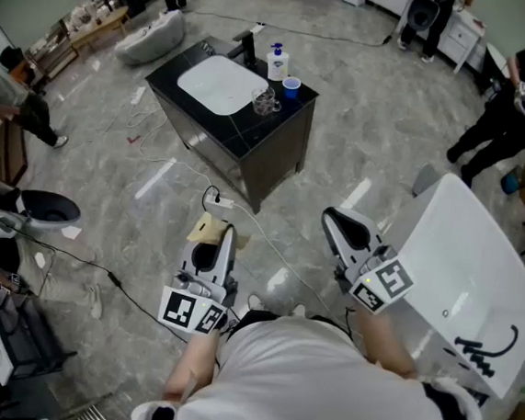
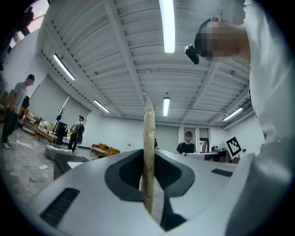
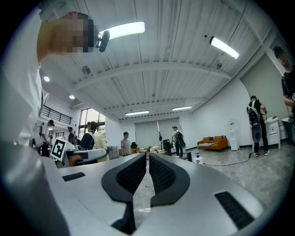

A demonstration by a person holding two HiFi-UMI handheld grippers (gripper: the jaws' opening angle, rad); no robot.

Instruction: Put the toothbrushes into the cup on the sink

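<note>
My left gripper (image 1: 215,235) points out over the floor, shut on a thin pale wooden toothbrush (image 2: 148,133) that stands up edge-on between its pads in the left gripper view. My right gripper (image 1: 334,219) hangs beside it, jaws together with nothing between them (image 3: 147,161). Far ahead stands a black cabinet (image 1: 269,145) with a white sink (image 1: 221,83). On its right end sit a blue cup (image 1: 291,87), a clear glass cup (image 1: 265,101) and a soap bottle (image 1: 277,63). Both grippers are well short of the cabinet.
A large white tub-like form (image 1: 460,270) stands close on the right. A power strip (image 1: 219,201) and cables (image 1: 82,261) lie on the grey floor. Several people (image 1: 507,113) stand around the room's edges, with furniture at the left.
</note>
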